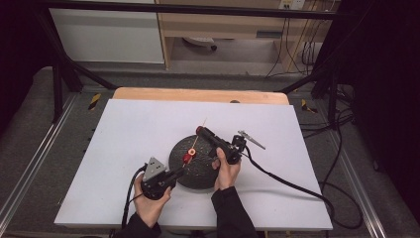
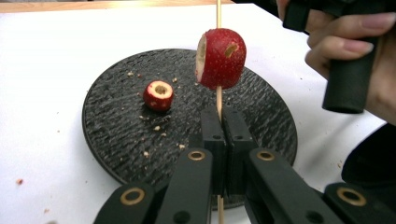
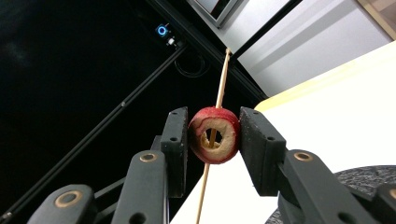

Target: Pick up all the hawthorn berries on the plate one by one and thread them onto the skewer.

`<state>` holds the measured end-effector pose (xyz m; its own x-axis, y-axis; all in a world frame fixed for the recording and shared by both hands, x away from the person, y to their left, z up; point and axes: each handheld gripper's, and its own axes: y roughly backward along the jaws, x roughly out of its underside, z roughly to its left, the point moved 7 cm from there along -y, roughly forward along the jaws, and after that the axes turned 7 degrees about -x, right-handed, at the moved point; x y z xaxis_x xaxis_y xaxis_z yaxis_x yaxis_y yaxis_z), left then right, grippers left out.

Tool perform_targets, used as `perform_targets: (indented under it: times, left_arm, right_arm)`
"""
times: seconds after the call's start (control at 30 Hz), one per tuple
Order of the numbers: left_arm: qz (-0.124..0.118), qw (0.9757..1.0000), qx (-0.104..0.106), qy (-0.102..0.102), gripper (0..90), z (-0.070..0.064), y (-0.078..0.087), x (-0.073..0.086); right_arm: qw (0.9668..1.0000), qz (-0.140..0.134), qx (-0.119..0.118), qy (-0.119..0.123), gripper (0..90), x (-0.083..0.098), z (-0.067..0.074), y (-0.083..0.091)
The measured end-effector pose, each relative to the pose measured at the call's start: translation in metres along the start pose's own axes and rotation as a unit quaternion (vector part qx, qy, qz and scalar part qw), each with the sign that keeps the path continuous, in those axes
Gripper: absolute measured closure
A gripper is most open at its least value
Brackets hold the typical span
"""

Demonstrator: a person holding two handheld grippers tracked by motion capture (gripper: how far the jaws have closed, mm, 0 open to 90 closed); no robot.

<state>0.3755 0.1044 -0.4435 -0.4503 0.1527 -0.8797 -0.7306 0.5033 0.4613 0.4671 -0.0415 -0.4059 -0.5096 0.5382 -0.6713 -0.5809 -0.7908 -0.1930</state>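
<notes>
The left gripper (image 2: 218, 122) pinches the thin stick (image 2: 218, 98). The right gripper (image 3: 214, 135) squeezes a red fruit ring (image 3: 215, 135) on it. Below, the black plate (image 2: 116, 140) sits mid-surface (image 1: 138, 124), open room around. A small fruit piece (image 2: 158, 95) lies there.

Both hand-held grippers (image 1: 184, 168) (image 1: 200, 131) clamped.

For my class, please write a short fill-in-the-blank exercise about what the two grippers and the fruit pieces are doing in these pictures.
1. The left gripper is shut on a thin wooden ____.
2. The right gripper squeezes a cored fruit piece coloured ____.
3. A smaller fruit piece lies on the round black ____.
4. The plate rests on a table whose top is ____.

Missing words: skewer; red; plate; white
</notes>
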Motion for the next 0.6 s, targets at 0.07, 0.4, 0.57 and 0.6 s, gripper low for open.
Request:
perform_targets:
  times: [0.07, 0.4, 0.57, 0.6]
  left_arm:
    - [0.000, 1.0000, 0.003, 0.000, 89.0, 0.000, -0.002, -0.004]
    - [0.000, 0.9999, 0.008, -0.009, 89.0, 0.000, -0.011, -0.020]
    - [0.002, 0.9999, 0.010, -0.010, 89.0, 0.001, -0.015, -0.020]
    - [0.002, 0.9999, 0.010, -0.009, 89.0, 0.001, -0.015, -0.020]
  right_arm:
    - [1.0000, 0.004, 0.000, 0.006, 64.0, 0.000, 0.001, 0.001]
    - [0.9991, 0.036, 0.001, 0.023, 63.8, 0.013, 0.005, 0.004]
    - [0.9987, 0.045, 0.005, 0.025, 63.8, 0.019, 0.005, 0.005]
    - [0.9985, 0.047, 0.006, 0.028, 63.7, 0.020, 0.004, 0.005]
